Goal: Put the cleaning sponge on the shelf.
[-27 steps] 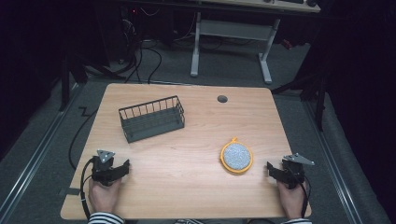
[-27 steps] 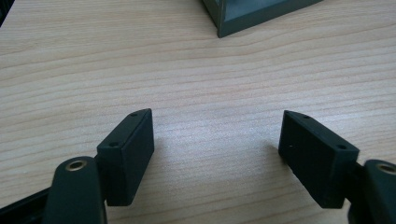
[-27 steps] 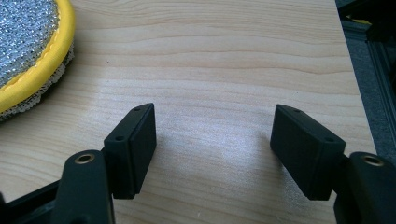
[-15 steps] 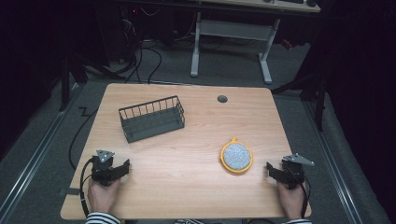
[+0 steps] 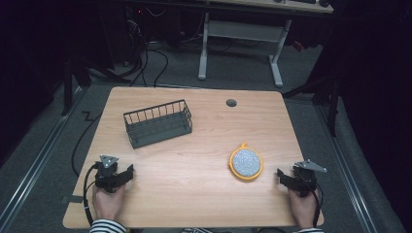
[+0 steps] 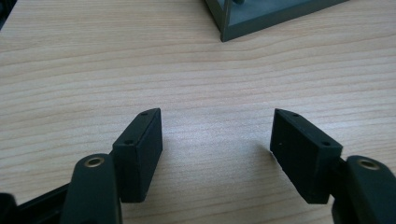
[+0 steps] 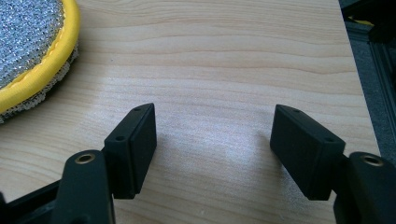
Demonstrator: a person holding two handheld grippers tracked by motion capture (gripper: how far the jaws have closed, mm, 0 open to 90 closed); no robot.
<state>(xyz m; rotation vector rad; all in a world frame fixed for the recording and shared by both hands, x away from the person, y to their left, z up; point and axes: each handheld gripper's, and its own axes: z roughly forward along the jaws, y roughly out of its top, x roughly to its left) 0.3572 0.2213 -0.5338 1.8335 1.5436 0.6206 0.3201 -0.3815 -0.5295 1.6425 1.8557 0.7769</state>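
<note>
Both tongs are parked on the wooden bench (image 5: 194,160), near its front edge. The left tongs (image 5: 127,172) are held wide open, nothing gripped between the jaws, just bare wood seen there in the left gripper view. The right tongs (image 5: 281,174) are spread wide too, also empty. The round yellow-rimmed scrubber pad (image 5: 246,162) is lying flat just beside the right tongs, not touched. The dark wire basket (image 5: 158,123) is sat further back, well apart from the left tongs.

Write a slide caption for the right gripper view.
Right gripper, jaws open and empty, rests on the wooden table beside a yellow-rimmed scouring pad.
</note>
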